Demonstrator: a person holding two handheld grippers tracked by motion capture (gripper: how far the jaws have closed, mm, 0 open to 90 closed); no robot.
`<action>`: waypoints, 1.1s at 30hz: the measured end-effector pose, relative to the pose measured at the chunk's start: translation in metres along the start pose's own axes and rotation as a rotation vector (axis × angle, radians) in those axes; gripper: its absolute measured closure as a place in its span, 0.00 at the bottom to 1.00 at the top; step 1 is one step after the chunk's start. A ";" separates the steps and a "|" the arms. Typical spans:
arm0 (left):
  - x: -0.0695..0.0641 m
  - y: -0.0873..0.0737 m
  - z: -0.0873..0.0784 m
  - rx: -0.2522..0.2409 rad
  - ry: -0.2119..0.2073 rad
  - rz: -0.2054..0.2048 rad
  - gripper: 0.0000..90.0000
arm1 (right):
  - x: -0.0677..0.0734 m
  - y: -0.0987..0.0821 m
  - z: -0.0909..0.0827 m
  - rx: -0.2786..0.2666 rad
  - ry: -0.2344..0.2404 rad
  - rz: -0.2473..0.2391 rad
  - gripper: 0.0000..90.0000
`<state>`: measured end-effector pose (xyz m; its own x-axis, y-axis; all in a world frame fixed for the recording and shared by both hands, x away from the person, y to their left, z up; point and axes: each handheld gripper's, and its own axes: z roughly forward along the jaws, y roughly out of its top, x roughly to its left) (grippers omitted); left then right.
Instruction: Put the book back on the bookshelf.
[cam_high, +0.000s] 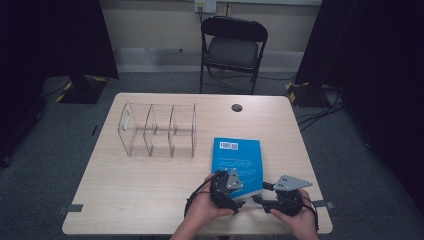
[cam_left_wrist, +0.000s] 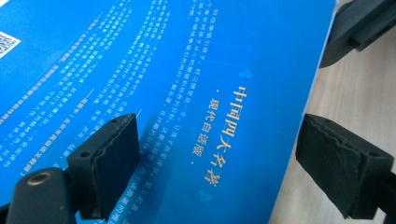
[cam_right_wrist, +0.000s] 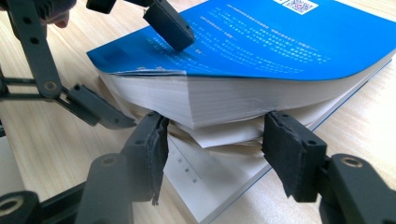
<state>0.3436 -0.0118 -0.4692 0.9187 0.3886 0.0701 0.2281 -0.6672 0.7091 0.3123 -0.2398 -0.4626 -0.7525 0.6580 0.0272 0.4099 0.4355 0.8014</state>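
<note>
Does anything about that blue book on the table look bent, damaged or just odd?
Yes. The thick blue paperback book is not lying shut: at its near edge the pages are lifted off the bottom cover, and several lower pages sag and curl in the gap. The near corner of the top cover looks frayed. The clear plastic three-slot organiser stands straight.

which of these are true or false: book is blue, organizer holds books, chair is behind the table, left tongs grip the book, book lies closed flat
1. The book has a blue cover. True.
2. The clear organizer holds books. False: its compartments are empty.
3. A chair stands beyond the table. True.
4. The left tongs grip the book. False: their jaws stand apart, one tip above the cover.
5. The book lies closed flat. False: its near pages are lifted off the bottom cover, in front of the right tongs.
</note>
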 end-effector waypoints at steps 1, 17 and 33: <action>0.000 0.000 0.001 -0.001 0.001 0.000 0.14 | 0.000 0.001 0.000 -0.002 0.000 0.000 0.46; -0.001 0.006 0.011 0.009 0.045 0.004 0.08 | -0.001 0.003 0.000 -0.003 0.002 0.000 0.46; -0.004 0.007 0.020 -0.017 0.078 0.014 0.03 | -0.002 0.004 -0.001 -0.007 0.011 0.011 0.46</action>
<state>0.3476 -0.0304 -0.4784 0.8936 0.4282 0.1344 0.2092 -0.6625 0.7192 0.3150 -0.2393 -0.4588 -0.7535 0.6561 0.0425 0.4146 0.4240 0.8052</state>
